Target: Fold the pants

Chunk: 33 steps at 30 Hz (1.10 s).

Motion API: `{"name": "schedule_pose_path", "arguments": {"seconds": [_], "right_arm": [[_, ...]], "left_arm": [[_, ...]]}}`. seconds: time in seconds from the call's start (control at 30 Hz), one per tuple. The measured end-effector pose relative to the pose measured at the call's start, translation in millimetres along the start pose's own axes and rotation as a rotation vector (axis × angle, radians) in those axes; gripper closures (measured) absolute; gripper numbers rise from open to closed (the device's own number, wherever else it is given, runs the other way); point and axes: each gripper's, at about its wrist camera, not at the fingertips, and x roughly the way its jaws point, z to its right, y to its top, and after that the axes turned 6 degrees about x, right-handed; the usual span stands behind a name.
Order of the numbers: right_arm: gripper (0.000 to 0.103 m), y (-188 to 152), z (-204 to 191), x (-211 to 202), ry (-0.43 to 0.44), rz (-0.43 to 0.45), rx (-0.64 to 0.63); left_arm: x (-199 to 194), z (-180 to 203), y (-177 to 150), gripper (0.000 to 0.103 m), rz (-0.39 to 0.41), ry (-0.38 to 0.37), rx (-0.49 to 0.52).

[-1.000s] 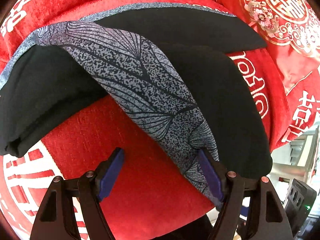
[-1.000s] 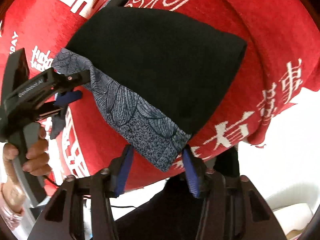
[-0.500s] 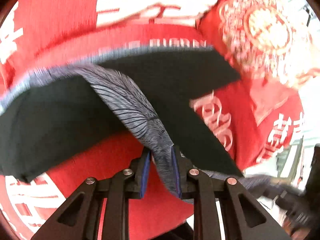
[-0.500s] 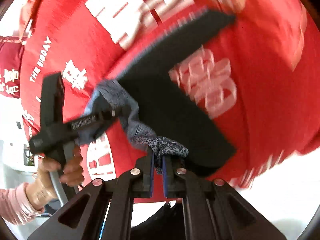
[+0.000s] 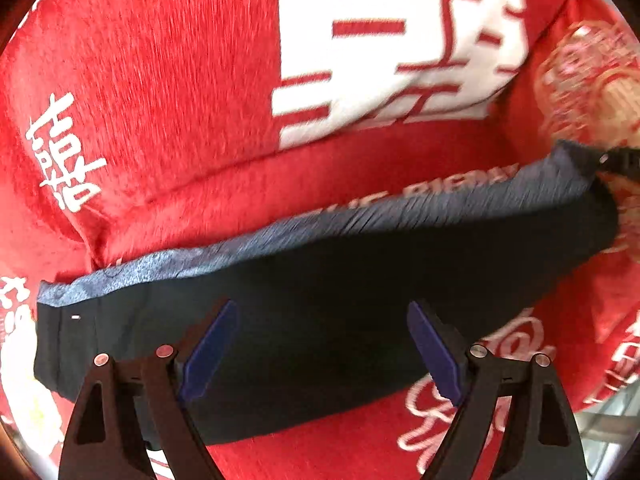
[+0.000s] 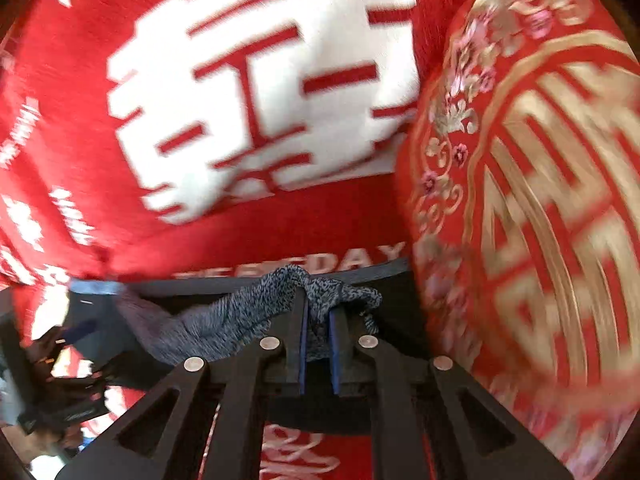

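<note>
While lying folded across the red blanket [image 5: 168, 92], pants [image 5: 320, 320] black, grey patterned band [image 5: 280, 236] along far edge. Left gripper [image 5: 320, 350] spread wide above them, grasping nothing. Right gripper [image 6: 318, 336] clenched on bunched band cloth [image 6: 320, 292]; embroidered cushion [image 6: 540, 200] beside.

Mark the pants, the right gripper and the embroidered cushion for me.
pants [image 5: 340, 312]: left wrist view, on the black panel below the grey patterned band.
right gripper [image 6: 317, 334]: right wrist view, between the blue pads, shut on the grey band.
embroidered cushion [image 6: 540, 184]: right wrist view, on its gold emblem.
</note>
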Motion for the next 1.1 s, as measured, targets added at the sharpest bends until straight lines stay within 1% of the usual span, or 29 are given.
{"name": "schedule_pose_path", "arguments": {"seconds": [0.03,0.07,0.1,0.13,0.17,0.23,0.27,0.3,0.33,0.37,0.4,0.43,0.47,0.53,0.6,0.63,0.67,0.7,0.73,0.77,0.83,0.87,0.93,0.97,1.0,1.03,1.07,1.1], "right_arm": [[0.077,5,1,7,-0.029,-0.017,-0.009],[0.065,7,1,8,-0.039,-0.018,-0.015],[0.038,7,1,4,-0.038,-0.001,-0.024],[0.02,5,0,-2,-0.039,0.026,-0.03],[0.02,1,0,-14,-0.036,0.069,-0.036],[0.02,-8,2,-31,-0.045,0.108,-0.026],[0.02,-16,5,-37,-0.034,0.116,-0.005],[0.022,-21,8,-39,-0.013,0.105,0.013],[0.036,-27,11,-37,0.006,0.089,0.034],[0.045,-33,15,-32,0.011,0.066,0.054],[0.059,-39,17,-22,-0.004,0.035,0.068],[0.062,-42,19,-9,-0.028,0.001,0.078],[0.063,-43,21,3,-0.039,-0.019,0.087],[0.063,-40,18,22,-0.052,-0.014,0.061],[0.063,-31,9,47,-0.122,-0.002,-0.019],[0.063,-26,5,61,-0.164,-0.01,-0.05],[0.063,-22,6,79,-0.209,-0.039,-0.073],[0.063,-18,11,98,-0.241,-0.084,-0.077],[0.063,-15,15,103,-0.226,-0.078,-0.069],[0.063,-12,16,100,-0.22,-0.048,-0.061],[0.062,-13,13,95,-0.239,-0.064,-0.051],[0.06,-17,13,89,-0.237,-0.067,-0.042],[0.045,-26,14,79,-0.196,-0.071,-0.025],[0.044,-34,14,72,-0.172,-0.068,-0.019],[0.043,-39,14,68,-0.168,-0.064,-0.017],[0.043,-43,13,65,-0.167,-0.06,-0.016],[0.043,-49,12,61,-0.161,-0.057,-0.012],[0.043,-53,12,59,-0.155,-0.058,-0.008]], "left_arm": [[8,2,2,0.016,-0.011,0.016,-0.001],[16,1,3,0.016,-0.026,0.032,-0.005],[22,3,5,0.016,-0.036,0.04,-0.011],[26,1,6,0.016,-0.042,0.045,-0.019],[29,0,9,0.016,-0.046,0.052,-0.027],[36,-1,14,0.016,-0.053,0.067,-0.033],[39,-1,17,0.016,-0.056,0.074,-0.035],[43,-2,21,0.016,-0.061,0.078,-0.038],[45,-1,23,0.016,-0.062,0.08,-0.041],[49,-1,26,0.016,-0.061,0.089,-0.046],[55,0,31,0.016,-0.06,0.105,-0.051],[59,1,34,0.016,-0.066,0.112,-0.056],[66,2,37,0.016,-0.075,0.114,-0.062],[80,7,42,0.016,-0.091,0.119,-0.071],[94,12,44,0.014,-0.095,0.144,-0.068],[96,14,43,0.014,-0.082,0.151,-0.073],[98,13,44,0.014,-0.073,0.15,-0.082],[99,10,45,0.014,-0.084,0.137,-0.091],[97,5,45,0.014,-0.094,0.124,-0.103],[93,-2,45,0.014,-0.092,0.138,-0.115],[81,-21,41,0.014,-0.057,0.197,-0.113],[79,-32,39,0.014,-0.054,0.218,-0.114],[84,-62,31,0.014,-0.084,0.259,-0.134],[91,-80,25,0.014,-0.118,0.285,-0.161],[100,-96,20,0.014,-0.15,0.297,-0.19],[108,-107,15,0.011,-0.163,0.29,-0.212],[113,-117,10,0.003,-0.153,0.276,-0.232],[114,-127,6,0.0,-0.13,0.282,-0.256]]}}
